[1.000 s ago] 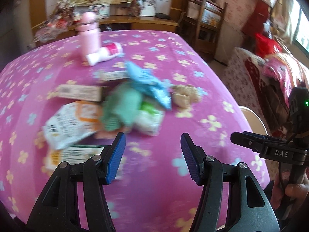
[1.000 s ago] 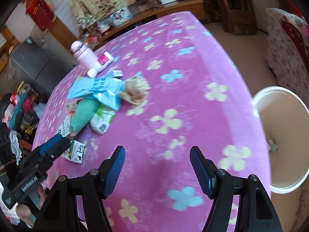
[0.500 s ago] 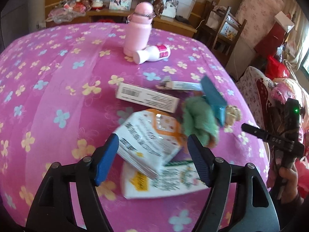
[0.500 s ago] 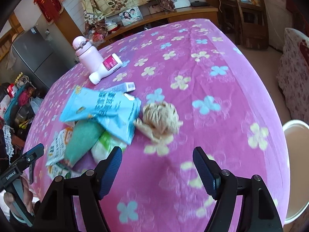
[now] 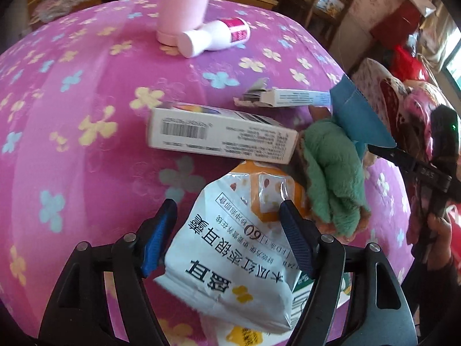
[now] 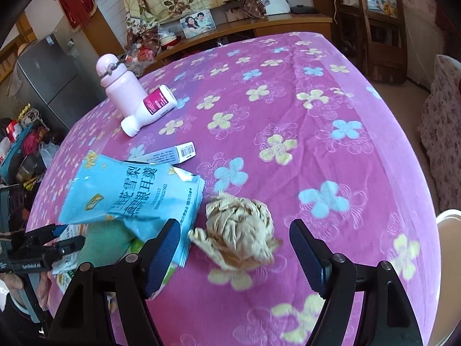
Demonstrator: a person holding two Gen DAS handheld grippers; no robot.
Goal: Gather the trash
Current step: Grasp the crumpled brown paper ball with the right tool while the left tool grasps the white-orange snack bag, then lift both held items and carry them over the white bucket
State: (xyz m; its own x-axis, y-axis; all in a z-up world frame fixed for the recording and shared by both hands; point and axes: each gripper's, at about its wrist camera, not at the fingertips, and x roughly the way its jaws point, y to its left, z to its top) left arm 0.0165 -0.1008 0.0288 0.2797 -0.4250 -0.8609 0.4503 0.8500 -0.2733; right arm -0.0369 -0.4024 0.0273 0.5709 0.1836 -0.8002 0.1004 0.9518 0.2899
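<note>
Blue-padded, my left gripper (image 5: 226,229) and right gripper (image 6: 234,248) have just widened, now straddling the white snack pouch (image 5: 230,265) and crumpled tissue (image 6: 239,230), unclamped, ready to pick.

Soft cloth everywhere, shiny plastic on top

Matt printed tablecloth (image 6: 317,109) over the table, slightly creased. Glossy crinkled foil-plastic on the white snack bag (image 5: 230,262) and blue pouch (image 6: 129,196). Matt cardboard box (image 5: 222,135). Fuzzy green plush (image 5: 334,173), crumpled tan paper wad (image 6: 239,230). Smooth pink plastic bottle (image 6: 121,86). Ribbed blue rubbery fingers (image 5: 294,236) on matt black plastic.
</note>
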